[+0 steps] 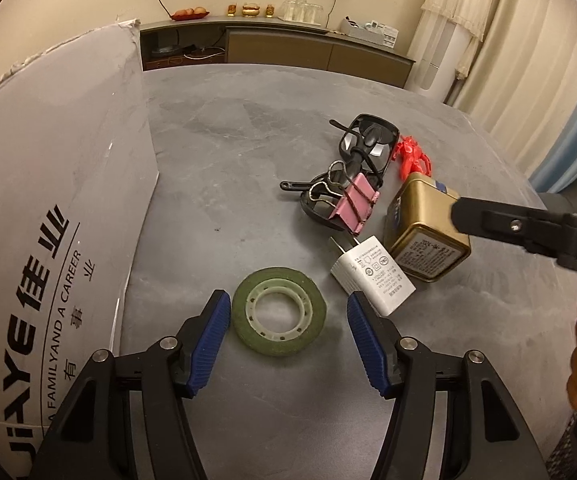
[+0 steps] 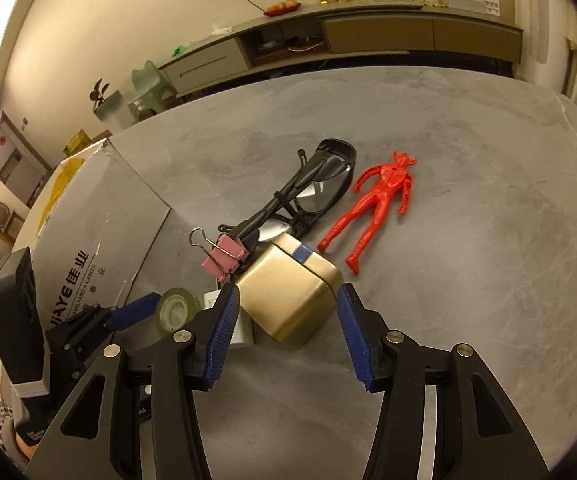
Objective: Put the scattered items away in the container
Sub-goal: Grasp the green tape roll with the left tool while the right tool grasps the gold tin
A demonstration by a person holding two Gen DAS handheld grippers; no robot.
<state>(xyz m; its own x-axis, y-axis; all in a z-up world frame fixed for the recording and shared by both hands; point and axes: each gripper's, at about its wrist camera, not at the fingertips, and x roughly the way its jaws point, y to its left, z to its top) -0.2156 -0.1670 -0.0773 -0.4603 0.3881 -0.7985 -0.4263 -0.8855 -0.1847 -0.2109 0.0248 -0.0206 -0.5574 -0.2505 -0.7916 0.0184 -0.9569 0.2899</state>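
My left tool [image 1: 288, 312] gapes round the light, stiff tape roll [image 1: 279, 311]; my right tool [image 2: 288, 312] spread beside the slippery gold tin [image 2: 288, 300], best gripped across flat sides.

Both pictures have warm, yellowish indoor light, rather dim, and it seems to come from above. The grey counter [image 1: 248, 152] shows only soft, faint shadows under the things on it, with a weak sheen on the far part. In the right wrist view the upper left corner is washed out by strong glare. The fisheye lens bends straight lines strongly near the edges, and the corners are black. The middle is quite sharp; printed letters on the white box [image 1: 48, 220] are readable. The far cabinet [image 2: 368, 36] looks slightly soft.
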